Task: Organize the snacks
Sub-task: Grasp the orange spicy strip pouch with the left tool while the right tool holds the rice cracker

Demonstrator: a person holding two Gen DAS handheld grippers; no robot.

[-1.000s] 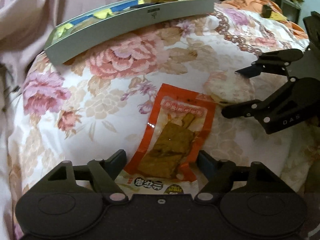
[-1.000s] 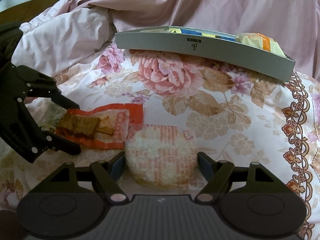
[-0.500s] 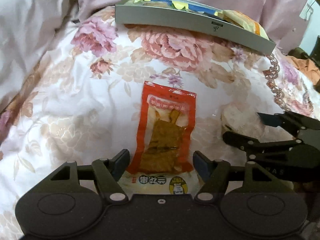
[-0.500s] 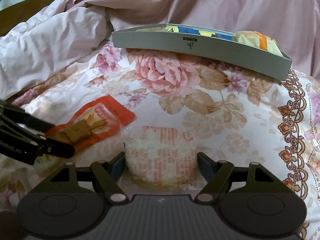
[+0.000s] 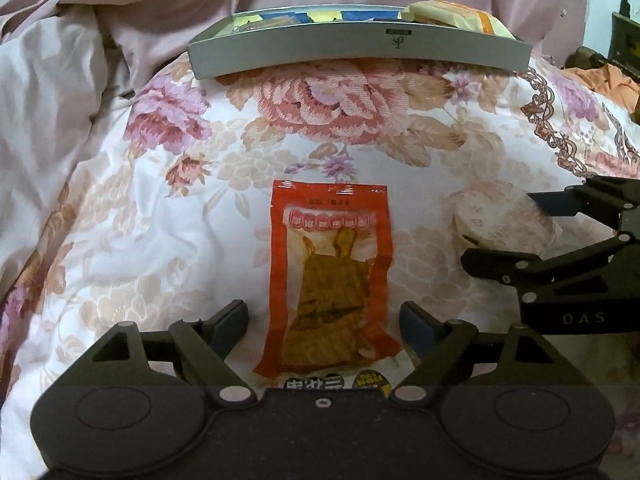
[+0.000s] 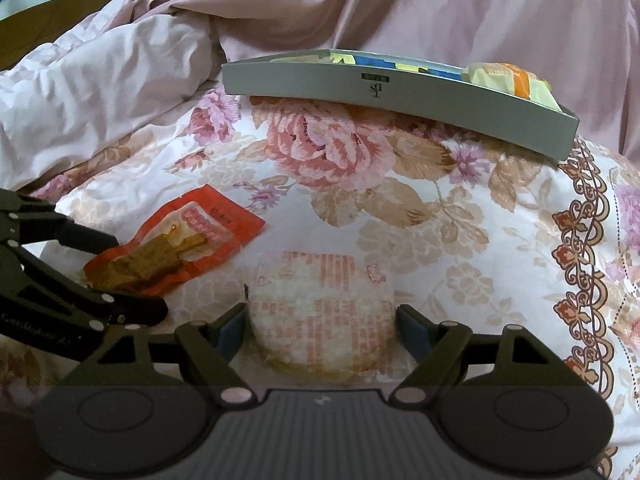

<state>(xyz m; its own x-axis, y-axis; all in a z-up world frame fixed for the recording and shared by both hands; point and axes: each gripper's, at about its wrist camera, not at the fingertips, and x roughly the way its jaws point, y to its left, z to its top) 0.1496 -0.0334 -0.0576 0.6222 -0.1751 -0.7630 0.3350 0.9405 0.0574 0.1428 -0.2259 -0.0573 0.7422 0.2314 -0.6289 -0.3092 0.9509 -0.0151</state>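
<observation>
Taking the grey box (image 5: 356, 50) as the landmark: its front wall carries a small dark logo mark under a tiny green label, too small to read. Nearer than the box lies the red snack packet (image 5: 330, 276), with a row of white characters in a red band across its window, blurred. Just under the packet's near end, a second wrapper (image 5: 336, 384) shows bold black Chinese characters, partly hidden. Off to the box's right, the right gripper (image 5: 532, 226) bears "DAS". The left gripper (image 6: 116, 268) reads something like "GenRobot". The round cracker pack (image 6: 320, 308) has red print, illegible.
</observation>
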